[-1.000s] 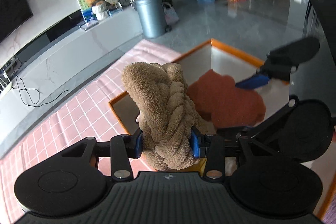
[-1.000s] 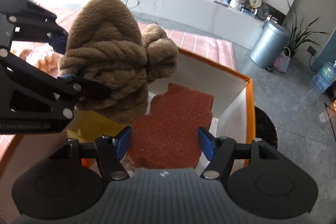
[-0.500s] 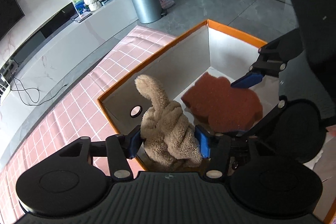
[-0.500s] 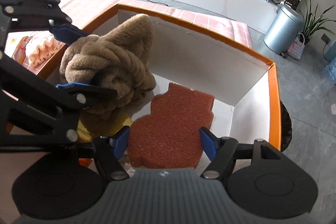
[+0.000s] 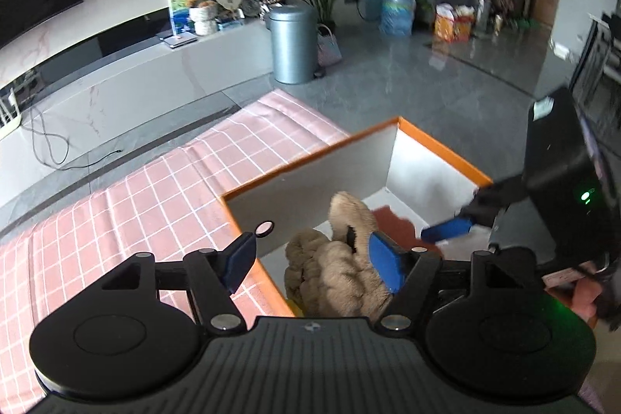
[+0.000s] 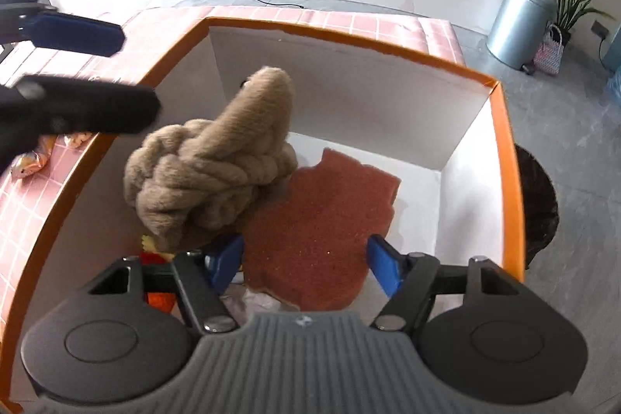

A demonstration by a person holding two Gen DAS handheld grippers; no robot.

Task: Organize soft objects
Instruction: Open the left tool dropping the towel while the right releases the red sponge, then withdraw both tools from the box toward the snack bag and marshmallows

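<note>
Currently: brown plush toy (image 6: 217,177) inside orange-rimmed box (image 6: 504,158), by its left wall, partly over red sponge (image 6: 326,224). Left gripper (image 5: 314,262) jaws apart; right gripper (image 6: 304,264) jaws apart, empty.

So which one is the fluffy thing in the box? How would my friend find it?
Find the big white box with the orange rim on the pink checked cloth. Inside, at its left, sits a knotted tan plush bundle. It is lumpy and furry, unlike the flat rust-red sponge beside it.
</note>
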